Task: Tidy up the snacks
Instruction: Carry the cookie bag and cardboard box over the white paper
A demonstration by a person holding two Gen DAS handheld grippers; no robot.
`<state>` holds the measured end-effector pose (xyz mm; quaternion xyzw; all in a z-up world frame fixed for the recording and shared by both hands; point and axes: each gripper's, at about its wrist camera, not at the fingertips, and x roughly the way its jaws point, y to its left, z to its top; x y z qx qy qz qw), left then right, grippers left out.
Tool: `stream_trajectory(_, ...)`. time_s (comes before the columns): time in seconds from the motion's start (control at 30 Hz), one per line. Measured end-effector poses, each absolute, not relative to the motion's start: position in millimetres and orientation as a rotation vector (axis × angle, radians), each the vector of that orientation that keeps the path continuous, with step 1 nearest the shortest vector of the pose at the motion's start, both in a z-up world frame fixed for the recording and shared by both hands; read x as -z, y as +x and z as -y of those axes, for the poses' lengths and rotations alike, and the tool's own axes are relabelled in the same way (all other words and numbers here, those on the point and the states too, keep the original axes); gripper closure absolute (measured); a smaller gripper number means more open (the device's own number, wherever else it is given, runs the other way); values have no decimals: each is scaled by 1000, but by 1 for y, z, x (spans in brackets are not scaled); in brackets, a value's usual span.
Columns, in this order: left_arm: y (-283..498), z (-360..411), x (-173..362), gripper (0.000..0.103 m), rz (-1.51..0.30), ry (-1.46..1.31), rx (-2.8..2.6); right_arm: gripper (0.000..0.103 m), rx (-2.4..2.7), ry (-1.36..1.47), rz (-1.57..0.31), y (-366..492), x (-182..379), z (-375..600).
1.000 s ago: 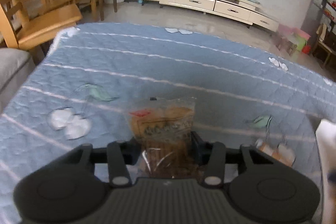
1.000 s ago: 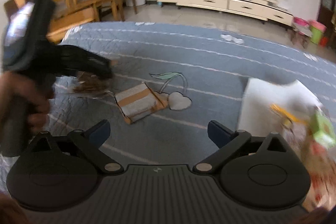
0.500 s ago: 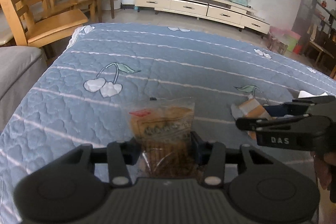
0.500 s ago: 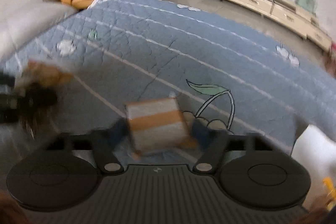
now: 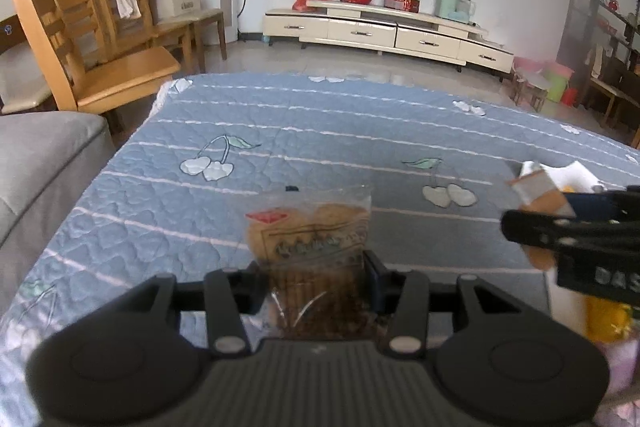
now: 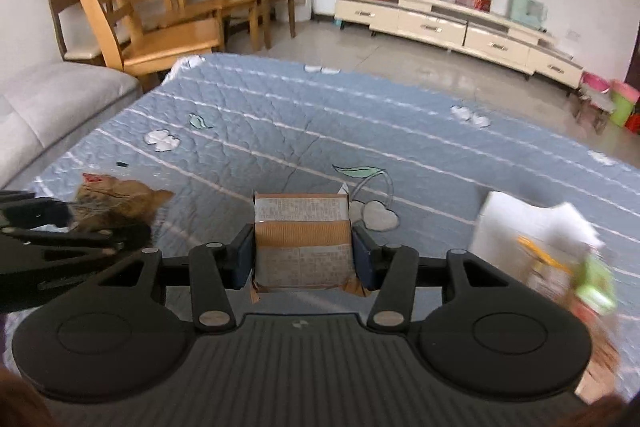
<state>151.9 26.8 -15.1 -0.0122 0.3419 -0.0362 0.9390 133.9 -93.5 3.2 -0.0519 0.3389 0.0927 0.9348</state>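
Note:
My left gripper [image 5: 314, 267] is shut on a clear bag of brown cookies [image 5: 308, 231] and holds it above the blue cherry-print quilt [image 5: 320, 115]. My right gripper [image 6: 304, 255] is shut on a brown-and-white snack packet [image 6: 302, 227], its pads pressed against both sides, clear of the quilt. In the right wrist view the left gripper [image 6: 80, 227] shows at the left edge with the cookie bag [image 6: 120, 203]. The left wrist view catches the right gripper [image 5: 560, 227] and its packet [image 5: 538, 189] at the right edge.
A white container [image 6: 532, 223] holding several blurred snacks sits on the quilt at the right. A grey sofa [image 5: 44, 147] borders the quilt on the left, with wooden chairs [image 5: 100, 67] behind it. A cream cabinet [image 5: 384, 31] lines the far wall.
My right gripper, open a second ago, has shut on the brown-and-white packet and lifted it off the quilt. My left gripper has moved across the quilt with the cookie bag still held.

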Motion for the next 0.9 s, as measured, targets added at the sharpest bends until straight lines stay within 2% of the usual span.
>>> stream_trajectory(0.43,74,7,-16,57,-634,28,130,41,-81,-56,-640,33,-36,124)
stream_trajectory(0.9,47,75,-28,57,-613,60,320,41,105,12,-590,-26,-46,209)
